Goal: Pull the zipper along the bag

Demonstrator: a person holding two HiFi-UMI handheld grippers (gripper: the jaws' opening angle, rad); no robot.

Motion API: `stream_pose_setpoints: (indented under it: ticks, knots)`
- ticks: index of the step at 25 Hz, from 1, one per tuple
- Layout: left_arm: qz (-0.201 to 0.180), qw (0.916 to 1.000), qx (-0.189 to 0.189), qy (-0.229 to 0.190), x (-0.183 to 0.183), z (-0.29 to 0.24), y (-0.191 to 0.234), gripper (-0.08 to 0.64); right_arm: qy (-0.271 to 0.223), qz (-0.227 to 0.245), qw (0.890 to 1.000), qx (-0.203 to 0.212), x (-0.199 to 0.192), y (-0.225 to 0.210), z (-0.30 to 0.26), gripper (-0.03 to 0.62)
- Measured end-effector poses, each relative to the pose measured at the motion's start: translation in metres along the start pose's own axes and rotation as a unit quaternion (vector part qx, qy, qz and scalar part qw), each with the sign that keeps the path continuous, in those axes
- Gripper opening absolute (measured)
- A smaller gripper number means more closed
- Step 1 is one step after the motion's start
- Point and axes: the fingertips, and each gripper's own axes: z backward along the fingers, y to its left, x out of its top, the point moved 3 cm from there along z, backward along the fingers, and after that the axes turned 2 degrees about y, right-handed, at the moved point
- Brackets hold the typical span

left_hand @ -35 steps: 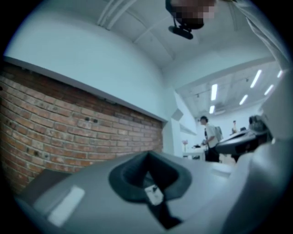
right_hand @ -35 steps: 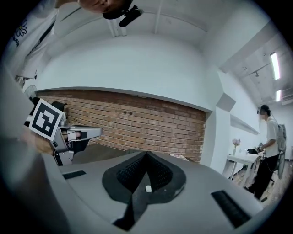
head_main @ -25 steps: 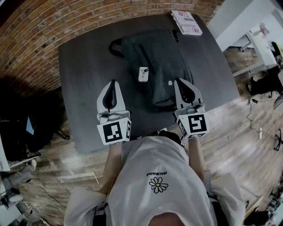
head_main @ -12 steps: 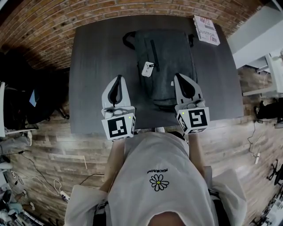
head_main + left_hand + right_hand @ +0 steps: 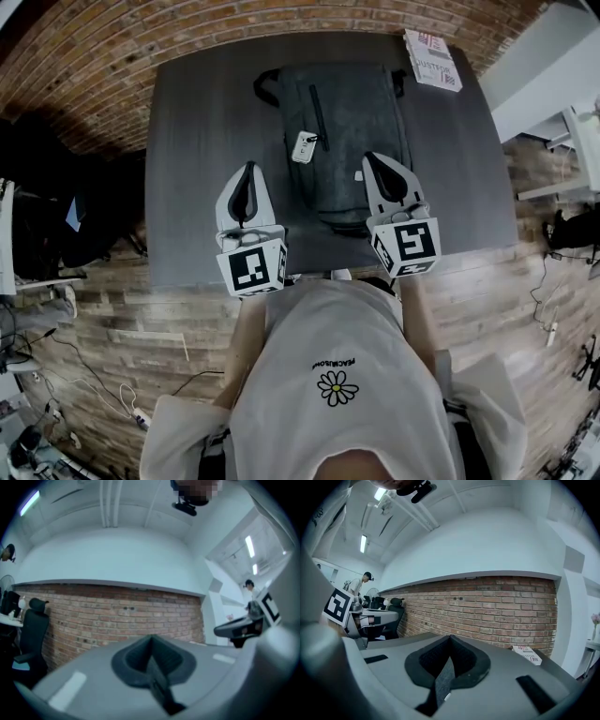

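Floorboards (image 5: 94,319) show at the far left of the head view, beside a dark grey table (image 5: 197,122) that stands against a brick wall (image 5: 112,56). Left of the table's middle, the left gripper (image 5: 248,169) is held over bare tabletop, clear of the bag. Its own view shows its two jaws pressed together at the tips with nothing between them, aimed at the bricks, with a black office chair (image 5: 33,630) off to its left. Next comes the bag (image 5: 356,103), a dark grey backpack lying flat in the middle of the table with a strap loop at its far left corner. A dark zipper (image 5: 319,114) runs down its front, left of centre. A small white tag (image 5: 303,146) lies just beside the zipper's near end, between the tips of the two grippers. The right gripper (image 5: 370,157) overlaps the bag's near right part in the head view; whether it touches the cloth cannot be told. Its jaws are likewise closed tip to tip and pinch nothing, though grey cloth shows below through the opening behind the tips. Neither gripper is at the zipper. At the table's far right corner lies a white printed packet (image 5: 432,59), well apart from the zipper.
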Motion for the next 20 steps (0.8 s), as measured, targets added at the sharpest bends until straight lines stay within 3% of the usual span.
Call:
stream_pose_setpoints:
  ticks: [5, 7, 10, 15, 20]
  knots:
    - [-0.005, 0.9997, -0.015, 0.017, -0.020, -0.016, 0.008, 0.012, 0.020, -0.002, 1.000, -0.004, -0.014, -0.006, -0.015, -0.002]
    - [-0.001, 0.9988, -0.039, 0.031, -0.035, -0.031, 0.011, 0.113, 0.026, -0.004, 1.000, -0.003, -0.018, -0.005, -0.021, -0.002]
    - [-0.013, 0.9954, -0.070, 0.064, -0.066, -0.053, 0.016, 0.117, 0.039, 0.001, 0.999, 0.006, -0.027, -0.001, -0.035, -0.002]
    - [-0.065, 0.9796, -0.093, 0.166, -0.133, -0.083, 0.021, 0.113, 0.074, 0.007, 0.997, 0.022, -0.047, 0.006, -0.058, -0.002]
    - [-0.096, 0.9614, -0.141, 0.216, -0.174, -0.106, 0.015, 0.100, 0.118, 0.011, 0.993, 0.015, -0.071, 0.008, -0.077, -0.002]
